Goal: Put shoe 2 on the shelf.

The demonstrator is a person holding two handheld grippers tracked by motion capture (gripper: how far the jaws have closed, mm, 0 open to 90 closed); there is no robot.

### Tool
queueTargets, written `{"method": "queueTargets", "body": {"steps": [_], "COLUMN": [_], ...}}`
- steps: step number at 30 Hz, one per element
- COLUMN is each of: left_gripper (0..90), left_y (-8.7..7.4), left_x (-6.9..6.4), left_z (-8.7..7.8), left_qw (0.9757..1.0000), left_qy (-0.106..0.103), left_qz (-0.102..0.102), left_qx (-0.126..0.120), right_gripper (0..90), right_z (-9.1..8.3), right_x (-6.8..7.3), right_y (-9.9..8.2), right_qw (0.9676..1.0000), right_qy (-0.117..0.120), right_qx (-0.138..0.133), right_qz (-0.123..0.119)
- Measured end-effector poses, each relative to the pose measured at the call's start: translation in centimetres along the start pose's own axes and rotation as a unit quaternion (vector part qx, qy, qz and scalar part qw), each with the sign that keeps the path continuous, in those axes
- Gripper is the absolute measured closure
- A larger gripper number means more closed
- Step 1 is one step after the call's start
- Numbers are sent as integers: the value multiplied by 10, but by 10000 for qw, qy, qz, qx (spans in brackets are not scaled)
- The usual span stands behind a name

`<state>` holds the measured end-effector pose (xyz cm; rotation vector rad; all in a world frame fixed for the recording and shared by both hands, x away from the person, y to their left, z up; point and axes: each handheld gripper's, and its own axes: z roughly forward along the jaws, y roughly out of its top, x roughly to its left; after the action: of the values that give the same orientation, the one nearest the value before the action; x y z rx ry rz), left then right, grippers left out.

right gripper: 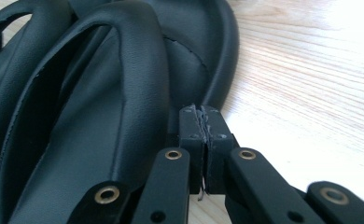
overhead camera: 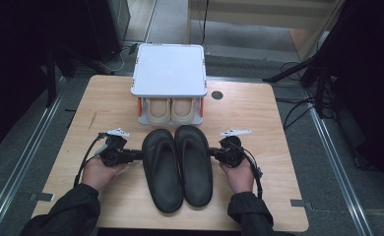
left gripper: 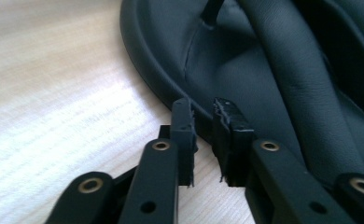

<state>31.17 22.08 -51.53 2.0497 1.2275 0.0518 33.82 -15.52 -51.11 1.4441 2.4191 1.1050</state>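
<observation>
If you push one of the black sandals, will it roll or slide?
The left black sandal lies flat on the wooden table, so it would probably slide, not roll. Its smooth, padded-looking strap suggests it bends somewhat and weighs little.

A light wooden table with rounded corners stands on a grey carpet floor. A small dark round hole sits near the table's far edge. Metal rails run along the floor on both sides. Black cables trail by the far right corner. Dark furniture flanks both sides; a pale wooden panel stands behind. Light glares off the tabletop.
</observation>
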Motion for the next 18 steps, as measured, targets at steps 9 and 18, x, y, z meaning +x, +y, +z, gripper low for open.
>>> {"method": "queueTargets", "body": {"steps": [9, 18], "left_gripper": [610, 508], "left_y": [2, 1], "left_x": [1, 1], "left_z": [-23, -40], "left_qw": [9993, 9981], "left_qy": [-111, -163], "left_qz": [-115, 19], "left_qx": [-333, -597], "right_gripper": [774, 693], "right_z": [-25, -40], "right_x": [10, 33], "right_y": [3, 3], "right_qw": [9974, 9933], "right_qy": [18, 26], "right_qx": [-714, -1126], "right_qz": [-134, -258]}}
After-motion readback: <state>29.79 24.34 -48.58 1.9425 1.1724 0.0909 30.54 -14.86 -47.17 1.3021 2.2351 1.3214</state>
